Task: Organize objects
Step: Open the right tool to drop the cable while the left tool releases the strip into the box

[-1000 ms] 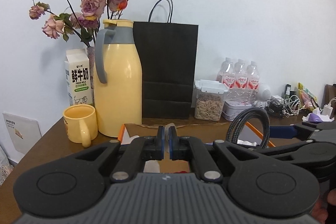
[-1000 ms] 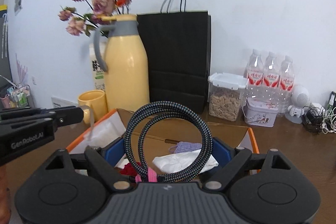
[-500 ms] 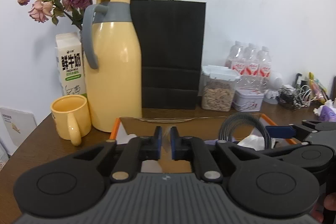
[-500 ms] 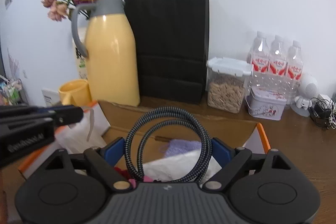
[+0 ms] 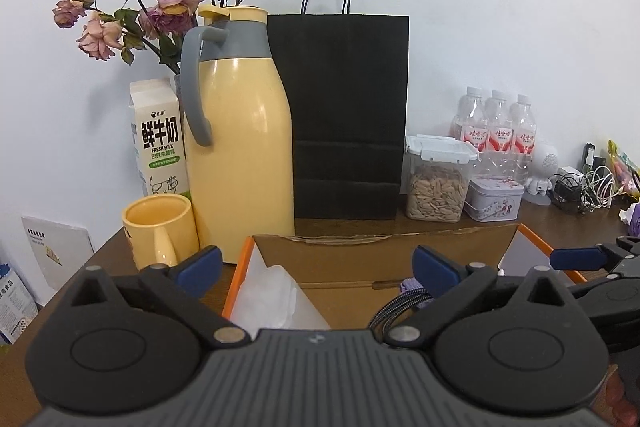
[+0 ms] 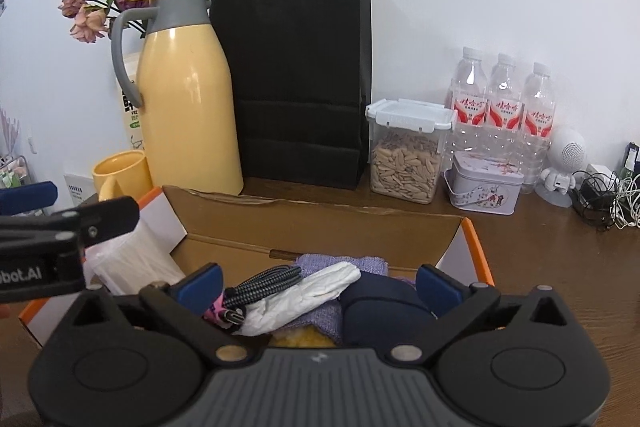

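The cable (image 6: 262,281) is seen lying in the box (image 6: 320,223), on the tissue (image 6: 304,297) and cloth, touched by neither gripper. The jaws of the right gripper (image 6: 318,285) and left gripper (image 5: 316,263) are opening, with nothing pinched. The release step is judged done; next, both are to be lifted clear and another loose item sought.

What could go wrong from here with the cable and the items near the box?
The braided cable lies loose in the cardboard box between the opening jaws of the right claw, close to its left pad, so lifting away might snag it. The left claw hangs near the yellow mug and thermos; a sideways swing could knock them.
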The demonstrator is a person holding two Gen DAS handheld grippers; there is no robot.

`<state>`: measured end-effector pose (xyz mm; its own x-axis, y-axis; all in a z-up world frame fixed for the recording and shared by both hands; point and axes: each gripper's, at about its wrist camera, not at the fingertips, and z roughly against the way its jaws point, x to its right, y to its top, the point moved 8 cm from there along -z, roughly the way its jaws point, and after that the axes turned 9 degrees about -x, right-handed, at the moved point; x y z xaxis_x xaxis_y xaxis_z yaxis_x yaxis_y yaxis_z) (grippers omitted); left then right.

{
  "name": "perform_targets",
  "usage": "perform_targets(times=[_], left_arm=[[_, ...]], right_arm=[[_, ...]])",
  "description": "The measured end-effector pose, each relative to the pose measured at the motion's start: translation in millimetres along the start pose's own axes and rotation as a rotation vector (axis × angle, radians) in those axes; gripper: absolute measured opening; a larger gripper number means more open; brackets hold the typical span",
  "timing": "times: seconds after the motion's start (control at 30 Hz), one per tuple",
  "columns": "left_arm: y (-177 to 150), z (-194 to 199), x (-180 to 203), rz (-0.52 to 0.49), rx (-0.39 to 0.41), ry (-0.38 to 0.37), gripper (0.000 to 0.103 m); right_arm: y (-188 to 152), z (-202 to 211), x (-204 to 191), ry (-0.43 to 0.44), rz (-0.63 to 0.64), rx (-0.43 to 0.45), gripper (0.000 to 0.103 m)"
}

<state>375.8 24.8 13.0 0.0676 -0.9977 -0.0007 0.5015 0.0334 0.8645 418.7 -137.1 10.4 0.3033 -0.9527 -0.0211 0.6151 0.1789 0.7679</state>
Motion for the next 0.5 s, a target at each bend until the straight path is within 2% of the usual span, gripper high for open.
perform_targets(times=[0.23,0.5], left_arm=[[-1.4,10.6,1.0,0.0,-0.011,-0.005,0.103],[-5.9,39.9,-2.8,0.016,-0.002,-0.015,0.103]], right_arm=[[-1.3,14.0,0.0,-0.008,0.005,0.016,0.103],[-7.0,47.2,-8.5,-0.008,0.029,0.053,0.103]])
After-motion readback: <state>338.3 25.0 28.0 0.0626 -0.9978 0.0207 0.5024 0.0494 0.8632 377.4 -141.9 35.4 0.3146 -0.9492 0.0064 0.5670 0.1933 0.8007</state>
